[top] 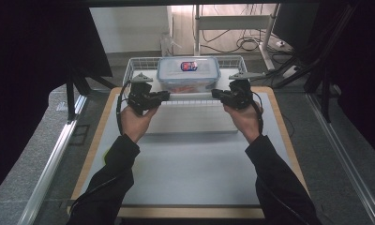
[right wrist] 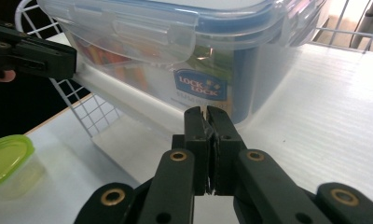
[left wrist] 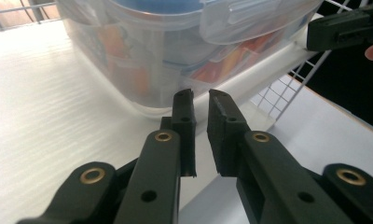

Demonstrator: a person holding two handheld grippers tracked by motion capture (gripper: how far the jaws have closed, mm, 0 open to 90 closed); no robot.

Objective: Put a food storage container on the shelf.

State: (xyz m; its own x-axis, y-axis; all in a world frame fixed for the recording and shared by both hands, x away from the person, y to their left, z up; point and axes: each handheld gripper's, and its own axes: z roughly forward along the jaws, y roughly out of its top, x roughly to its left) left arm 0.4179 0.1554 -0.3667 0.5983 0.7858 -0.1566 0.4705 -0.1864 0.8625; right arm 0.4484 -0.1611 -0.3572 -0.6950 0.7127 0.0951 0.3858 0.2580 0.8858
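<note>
Clear plastic container (top: 188, 75), rectangular with rounded corners, walls smooth and see-through, orange and red contents blurred behind them. Sealed by a translucent lid (right wrist: 175, 18) with a blue band under the rim and flip-down latch flaps on the sides. On top of the lid, a red and blue sticker (top: 189, 66), writing too small to read. On the container wall in the right gripper view, a blue label (right wrist: 200, 86) reading "LOCK & LOCK", smaller line below unreadable.

Standing in a white wire basket (top: 138, 62) of thin grid mesh at the far end of a pale table (top: 195, 164) edged in light wood; under the container, a white ribbed liner (left wrist: 44, 102). At the near left in the right gripper view, a small clear tub with a lime-green lid (right wrist: 7, 154).

Left gripper (top: 163, 96), matte black with brass rivets, held just left of the container's near corner, jaws nearly together with a slim gap and nothing between, tips close to the wall. Right gripper (top: 216, 93) just right of the near corner, jaws clenched flat on each other, empty, tips just short of the labelled wall.
</note>
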